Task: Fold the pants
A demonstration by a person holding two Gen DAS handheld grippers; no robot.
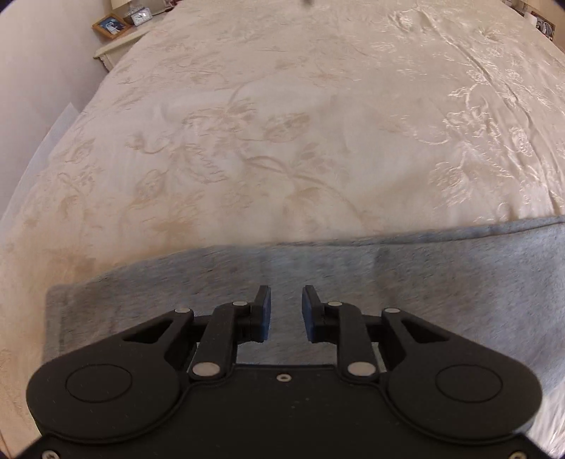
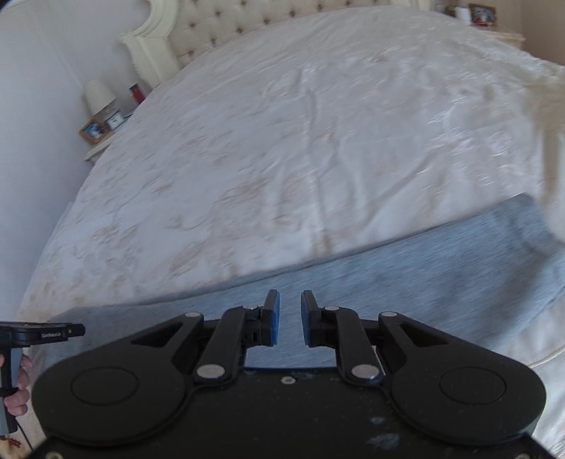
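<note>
Left hand-held gripper (image 2: 42,332) shows only in right view.

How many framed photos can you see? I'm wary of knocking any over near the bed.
2: one framed photo on the left nightstand, another on the far right nightstand; more may be hidden.

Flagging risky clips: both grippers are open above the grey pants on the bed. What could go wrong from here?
1. The cream bedspread is wrinkled and loose under the grey pants; a deep pinch may catch both.
2. The left hand-held gripper and right hand-held gripper sit mid-cloth, away from any edge, so a grasp could bunch the fabric.
</note>
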